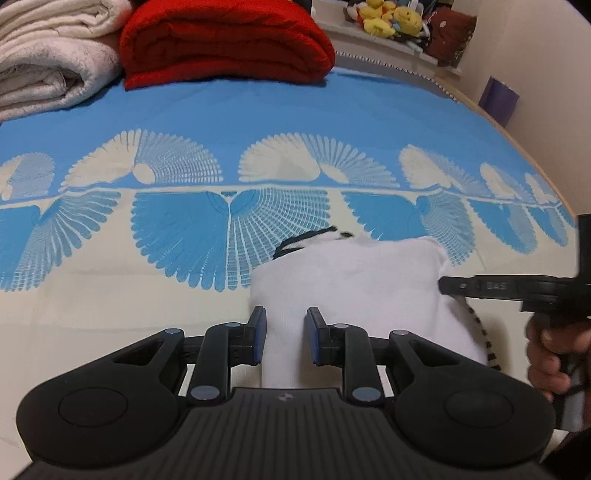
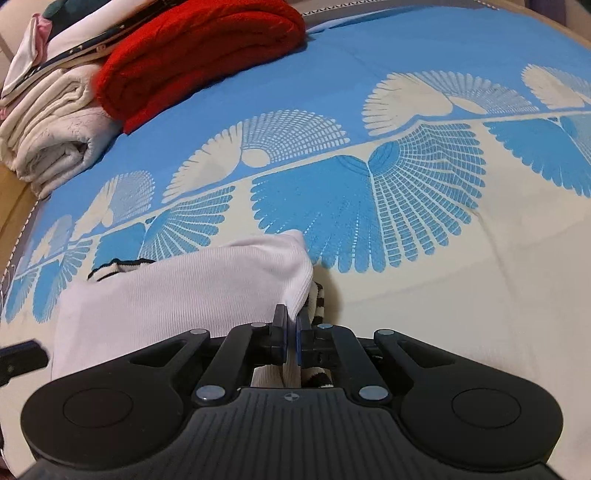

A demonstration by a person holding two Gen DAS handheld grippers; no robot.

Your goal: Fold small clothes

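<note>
Lying on the bed [image 1: 147, 295]: white garment [image 1: 351, 288]. Right gripper [image 2: 292, 332] is pinching its right edge, fingers clamped; left gripper [image 1: 284, 336] is straddling its near edge, fingers apart.

Left claw [image 1: 284, 334] agape, right claw [image 2: 292, 332] pinched tight.

Spread over the bed: a patterned bedsheet [image 1: 295, 110]. On its near part, a folded garment [image 1: 351, 288], with the left gripper [image 1: 284, 339] at its near edge and the right gripper [image 2: 292, 332] at its right corner (pinching that corner). Far behind, a folded blanket [image 1: 221, 40], just right of stacked towels [image 1: 48, 62]. Beyond the bed, plush toys [image 1: 391, 18] on a shelf.
</note>
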